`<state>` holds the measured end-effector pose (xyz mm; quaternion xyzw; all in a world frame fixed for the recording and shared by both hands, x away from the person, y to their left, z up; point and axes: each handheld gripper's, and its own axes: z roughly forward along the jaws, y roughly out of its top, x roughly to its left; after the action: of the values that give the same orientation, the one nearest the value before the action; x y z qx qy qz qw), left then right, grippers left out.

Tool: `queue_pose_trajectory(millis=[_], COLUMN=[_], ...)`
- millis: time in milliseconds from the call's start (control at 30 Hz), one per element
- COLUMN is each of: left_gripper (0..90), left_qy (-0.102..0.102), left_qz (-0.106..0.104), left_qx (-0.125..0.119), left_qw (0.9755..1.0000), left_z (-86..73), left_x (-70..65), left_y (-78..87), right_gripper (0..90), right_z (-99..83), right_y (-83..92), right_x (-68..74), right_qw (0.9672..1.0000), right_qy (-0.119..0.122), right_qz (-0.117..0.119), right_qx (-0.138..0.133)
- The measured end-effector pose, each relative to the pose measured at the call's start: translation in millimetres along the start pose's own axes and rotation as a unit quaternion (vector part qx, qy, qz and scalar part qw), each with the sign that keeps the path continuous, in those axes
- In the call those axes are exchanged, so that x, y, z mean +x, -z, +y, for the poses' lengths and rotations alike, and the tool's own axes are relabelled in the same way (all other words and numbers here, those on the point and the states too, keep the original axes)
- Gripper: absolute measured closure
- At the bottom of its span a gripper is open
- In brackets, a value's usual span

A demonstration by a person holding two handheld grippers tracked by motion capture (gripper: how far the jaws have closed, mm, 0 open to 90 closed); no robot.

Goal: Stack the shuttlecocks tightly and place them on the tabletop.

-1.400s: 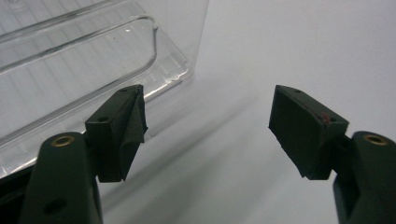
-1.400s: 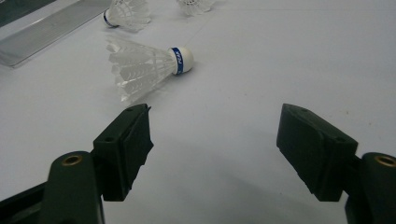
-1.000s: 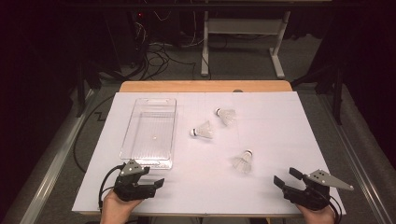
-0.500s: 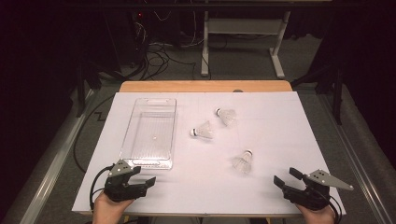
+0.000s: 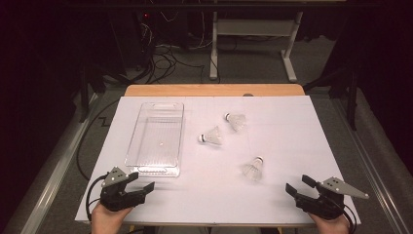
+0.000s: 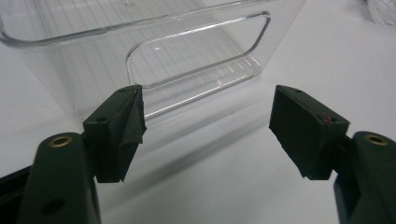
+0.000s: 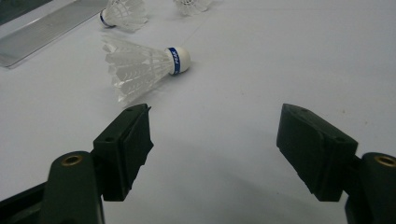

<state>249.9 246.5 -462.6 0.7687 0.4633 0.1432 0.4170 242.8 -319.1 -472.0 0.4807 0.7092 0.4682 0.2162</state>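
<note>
Lab or test room, dim: white-covered table (image 5: 292, 146) on a wooden top, tangled cables (image 5: 165, 53) on grey floor at far left, a metal-legged bench frame (image 5: 253, 44) far behind, dark surroundings

On table (image 5: 292, 126), left half: bin (image 5: 157, 139), long axis near to far. Right of bin, apart from it: middle shuttlecock (image 5: 211, 137). Farther and right of that: far shuttlecock (image 5: 235, 121). Nearer and right, well apart from both: near shuttlecock (image 5: 253, 169). At near left corner, just near of bin's near end: left gripper (image 5: 142, 183). At near right corner, near and right of near shuttlecock: right gripper (image 5: 298, 185). Beyond far table edge, on floor: desk frame (image 5: 251, 48).
</note>
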Motion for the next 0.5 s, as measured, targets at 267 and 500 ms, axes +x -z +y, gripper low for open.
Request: queue_pose_trajectory(millis=[267, 500], left_gripper=[27.8, 27.8], left_qy=[0.003, 0.014], left_qz=[0.005, 0.009], left_qx=[-0.007, -0.024], left_qw=[1.0, 0.9996], left_z=[-1.7, -5.3], left_x=[4.2, 8.7], left_y=[2.1, 4.2], right_gripper=[27.1, 27.1], right_z=[-0.1, 0.0], right_y=[0.8, 0.8], right_x=[-0.7, -1.2], right_qw=[1.0, 1.0], right_qy=[-0.003, -0.005], right_qz=[-0.002, -0.003], right_qx=[-0.001, -0.001])
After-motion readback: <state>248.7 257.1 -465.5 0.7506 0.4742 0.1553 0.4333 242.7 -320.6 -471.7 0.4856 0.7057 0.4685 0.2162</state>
